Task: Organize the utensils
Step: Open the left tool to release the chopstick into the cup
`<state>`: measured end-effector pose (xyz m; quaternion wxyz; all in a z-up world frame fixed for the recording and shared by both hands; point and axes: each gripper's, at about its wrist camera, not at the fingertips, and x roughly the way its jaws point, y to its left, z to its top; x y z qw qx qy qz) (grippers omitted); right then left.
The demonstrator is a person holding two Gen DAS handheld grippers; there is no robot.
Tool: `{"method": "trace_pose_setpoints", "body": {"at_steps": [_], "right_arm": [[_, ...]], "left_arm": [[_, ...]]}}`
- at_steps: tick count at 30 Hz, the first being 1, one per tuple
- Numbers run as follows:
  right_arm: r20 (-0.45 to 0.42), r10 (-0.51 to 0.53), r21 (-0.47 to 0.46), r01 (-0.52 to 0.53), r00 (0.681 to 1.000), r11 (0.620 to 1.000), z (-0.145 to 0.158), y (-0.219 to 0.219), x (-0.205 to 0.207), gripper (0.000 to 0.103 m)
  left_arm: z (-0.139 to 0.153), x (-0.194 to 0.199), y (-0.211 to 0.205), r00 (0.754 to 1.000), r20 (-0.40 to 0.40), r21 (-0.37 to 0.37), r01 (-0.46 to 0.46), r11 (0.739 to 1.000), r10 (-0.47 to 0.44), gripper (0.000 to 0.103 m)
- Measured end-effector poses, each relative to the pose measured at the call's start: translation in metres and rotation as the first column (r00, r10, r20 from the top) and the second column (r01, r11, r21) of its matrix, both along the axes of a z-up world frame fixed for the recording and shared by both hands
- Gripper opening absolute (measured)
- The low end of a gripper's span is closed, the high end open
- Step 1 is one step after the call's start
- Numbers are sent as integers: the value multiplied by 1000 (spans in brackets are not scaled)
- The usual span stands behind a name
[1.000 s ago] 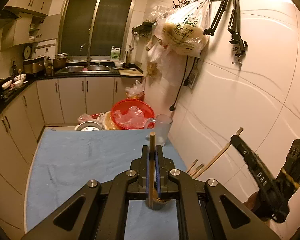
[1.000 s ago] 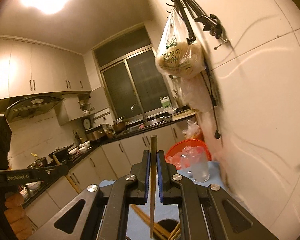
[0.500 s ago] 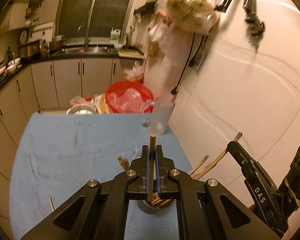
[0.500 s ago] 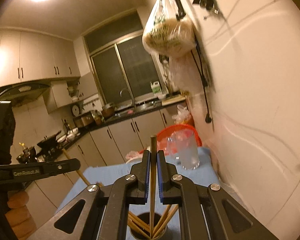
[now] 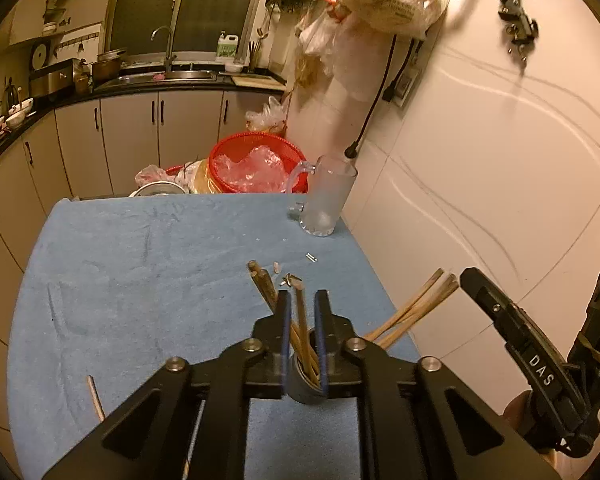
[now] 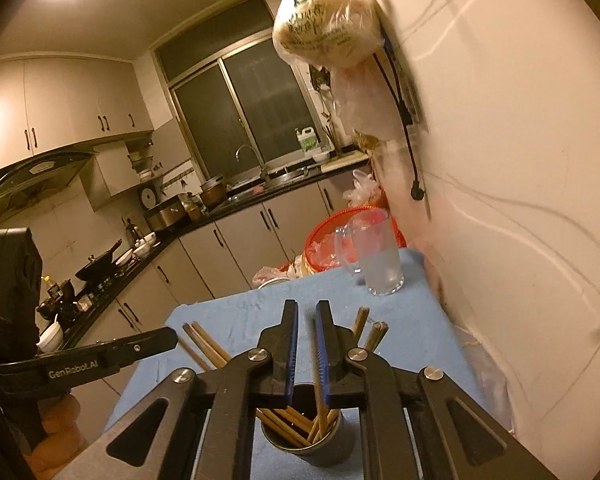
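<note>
A dark metal cup [image 6: 312, 446] stands on the blue cloth-covered table [image 5: 140, 272] and holds several wooden chopsticks [image 6: 288, 424]. In the left wrist view the cup [image 5: 304, 388] sits just under my left gripper [image 5: 302, 300]. Both grippers hover right above it. My left gripper's jaws are parted, with a chopstick [image 5: 302, 320] standing loose between them in the cup. My right gripper [image 6: 306, 312] is also parted, a chopstick [image 6: 320, 360] leaning loose by its right finger. More chopsticks [image 5: 416, 308] lean out to the right.
A frosted glass mug [image 5: 328, 196] stands at the table's far right corner beside the white wall [image 5: 500, 160]. A red basket [image 5: 256, 164] sits beyond the far edge. A loose chopstick [image 5: 96, 396] lies on the cloth at left. Small scraps [image 5: 292, 278] lie mid-table.
Both grippers have opened and let go of their chopsticks, which now stand in the cup. Both views have tilted downward toward the table.
</note>
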<state>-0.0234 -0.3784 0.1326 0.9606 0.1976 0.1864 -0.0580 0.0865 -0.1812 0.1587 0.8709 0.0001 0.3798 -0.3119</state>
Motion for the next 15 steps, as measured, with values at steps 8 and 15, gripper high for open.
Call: {"method": "trace_pose_setpoints", "body": {"at_steps": [8, 15], "right_arm": [[88, 19, 5, -19, 996, 1000, 23, 19, -33, 29], [-30, 198, -13, -198, 980, 980, -20, 87, -25, 37]], "left_arm": [[13, -21, 49, 998, 54, -45, -35, 998, 37, 32], [-31, -25, 120, 982, 39, 7, -187, 982, 186, 39]]}}
